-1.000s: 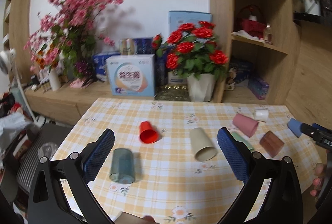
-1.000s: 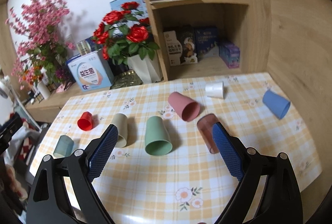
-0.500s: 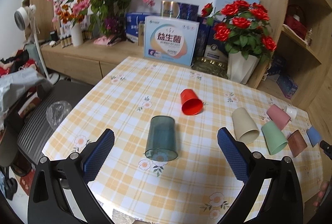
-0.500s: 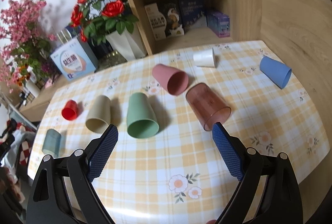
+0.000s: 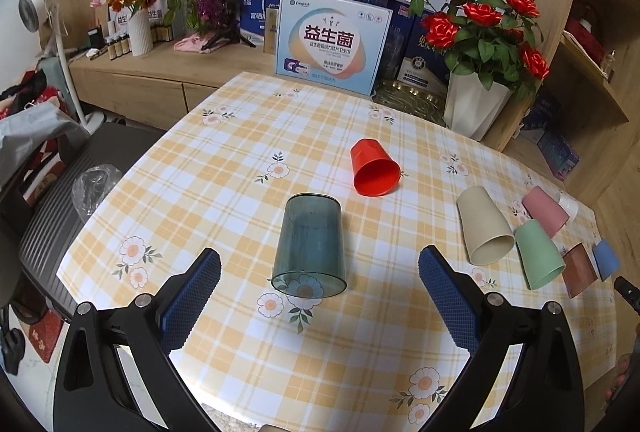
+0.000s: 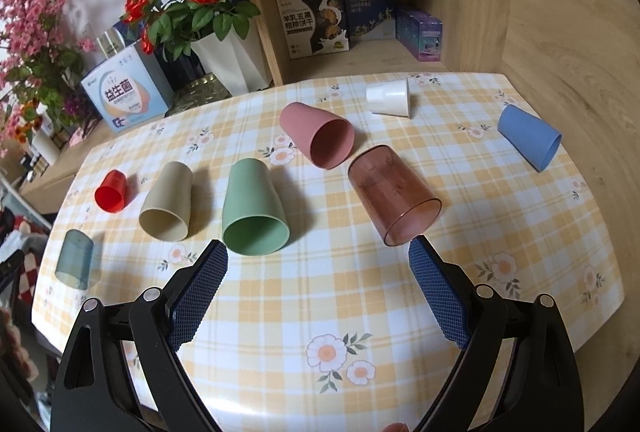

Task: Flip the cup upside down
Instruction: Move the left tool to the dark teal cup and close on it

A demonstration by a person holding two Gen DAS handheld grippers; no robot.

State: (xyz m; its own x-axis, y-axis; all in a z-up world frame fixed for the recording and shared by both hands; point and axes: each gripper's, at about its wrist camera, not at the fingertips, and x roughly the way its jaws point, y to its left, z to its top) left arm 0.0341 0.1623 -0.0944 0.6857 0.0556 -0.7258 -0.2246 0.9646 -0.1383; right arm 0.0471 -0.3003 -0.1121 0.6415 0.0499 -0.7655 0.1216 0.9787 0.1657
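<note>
left gripper (image 5: 319, 268) spread wide, nothing between its pads, lined up on the teal cup (image 5: 310, 246) lying on its side near the table's (image 5: 224, 167) left edge, mouth toward the camera. right gripper (image 6: 318, 258) also gaping, hanging between the green cup (image 6: 254, 207) and the brown cup (image 6: 392, 197), both tipped over.

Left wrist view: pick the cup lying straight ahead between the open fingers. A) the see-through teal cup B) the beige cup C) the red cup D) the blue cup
A: the see-through teal cup lies on its side centred ahead of the open left gripper, mouth toward the camera; the red cup is farther back and the beige cup off to the right.
</note>
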